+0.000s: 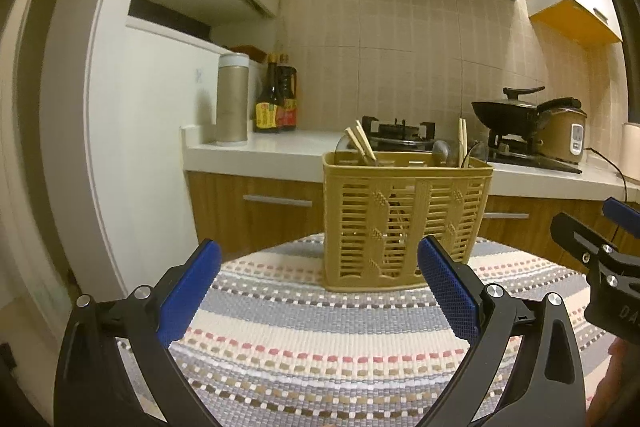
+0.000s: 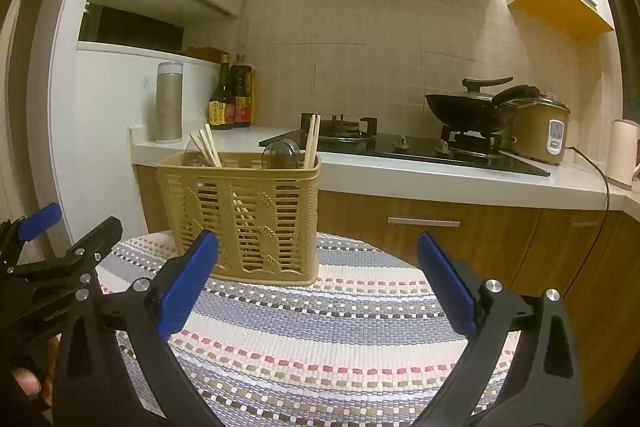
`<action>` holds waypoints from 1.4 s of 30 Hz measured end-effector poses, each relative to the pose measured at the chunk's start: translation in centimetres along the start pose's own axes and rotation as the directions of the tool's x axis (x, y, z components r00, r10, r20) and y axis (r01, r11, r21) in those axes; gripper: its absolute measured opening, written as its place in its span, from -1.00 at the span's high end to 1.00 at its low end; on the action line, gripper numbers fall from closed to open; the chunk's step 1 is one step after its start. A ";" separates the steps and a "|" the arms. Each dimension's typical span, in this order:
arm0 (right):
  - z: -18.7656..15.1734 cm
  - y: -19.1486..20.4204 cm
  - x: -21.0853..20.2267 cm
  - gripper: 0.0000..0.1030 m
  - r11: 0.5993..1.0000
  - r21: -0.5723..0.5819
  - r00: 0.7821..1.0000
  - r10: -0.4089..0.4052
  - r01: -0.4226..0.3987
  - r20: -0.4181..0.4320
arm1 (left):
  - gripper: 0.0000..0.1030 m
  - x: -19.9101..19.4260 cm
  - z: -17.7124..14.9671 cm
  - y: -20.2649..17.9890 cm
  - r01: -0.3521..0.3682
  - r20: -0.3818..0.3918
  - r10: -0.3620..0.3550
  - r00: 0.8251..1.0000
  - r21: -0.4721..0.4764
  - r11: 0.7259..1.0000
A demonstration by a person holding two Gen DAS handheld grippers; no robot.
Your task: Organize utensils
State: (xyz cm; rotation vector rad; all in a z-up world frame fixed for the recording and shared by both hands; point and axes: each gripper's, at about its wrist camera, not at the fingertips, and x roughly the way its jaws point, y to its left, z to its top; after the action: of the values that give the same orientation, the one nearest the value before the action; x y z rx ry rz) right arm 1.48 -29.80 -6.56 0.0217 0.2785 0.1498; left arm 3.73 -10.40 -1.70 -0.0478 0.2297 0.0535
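Beige tiled wall [image 2: 360, 67], white counter [image 2: 400, 179], wooden cabinets [image 2: 440, 247], warm light.

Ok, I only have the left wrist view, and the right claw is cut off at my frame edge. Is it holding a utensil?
Observer: No. In the right wrist view the right claw is open, with only the striped mat between its pads.
Operator: Is it lined up on the basket?
Observer: Not centred. The basket sits left of its midline, partly behind its left finger.
Operator: Any utensils loose on the mat on that side?
Observer: None shows on the mat to the right of the basket.
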 end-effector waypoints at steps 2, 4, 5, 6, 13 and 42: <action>-0.1 -0.1 0.2 -0.84 1.000 0.004 1.000 -0.001 0.001 -0.012 | -0.85 0.0 0.1 0.1 -0.004 -0.002 0.004 1.000 -0.004 1.000; -0.1 -0.2 0.4 -0.84 1.000 0.012 1.000 0.004 -0.004 -0.021 | -0.85 0.0 0.1 0.1 -0.008 0.001 0.008 1.000 0.000 1.000; -0.1 -0.3 0.4 -0.84 1.000 0.014 1.000 0.005 -0.005 -0.022 | -0.85 0.0 0.1 0.0 -0.010 0.002 0.010 1.000 0.004 1.000; -0.1 -0.3 0.4 -0.84 1.000 0.012 1.000 0.004 -0.003 -0.022 | -0.85 0.0 0.1 0.0 -0.010 -0.001 0.010 1.000 0.007 1.000; -0.1 -0.2 0.4 -0.84 1.000 0.008 1.000 0.000 0.000 -0.024 | -0.85 0.4 -0.1 0.0 0.003 -0.028 -0.003 1.000 0.004 1.000; -0.1 -0.6 0.6 -0.84 1.000 0.025 0.999 0.003 -0.003 -0.034 | -0.85 0.7 -0.4 -0.4 0.016 -0.036 -0.016 0.999 0.013 1.000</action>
State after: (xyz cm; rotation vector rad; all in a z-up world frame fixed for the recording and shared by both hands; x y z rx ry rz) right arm 2.13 -30.33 -6.80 0.0445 0.3143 0.1497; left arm 4.31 -10.74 -2.19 -0.0370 0.2656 0.0352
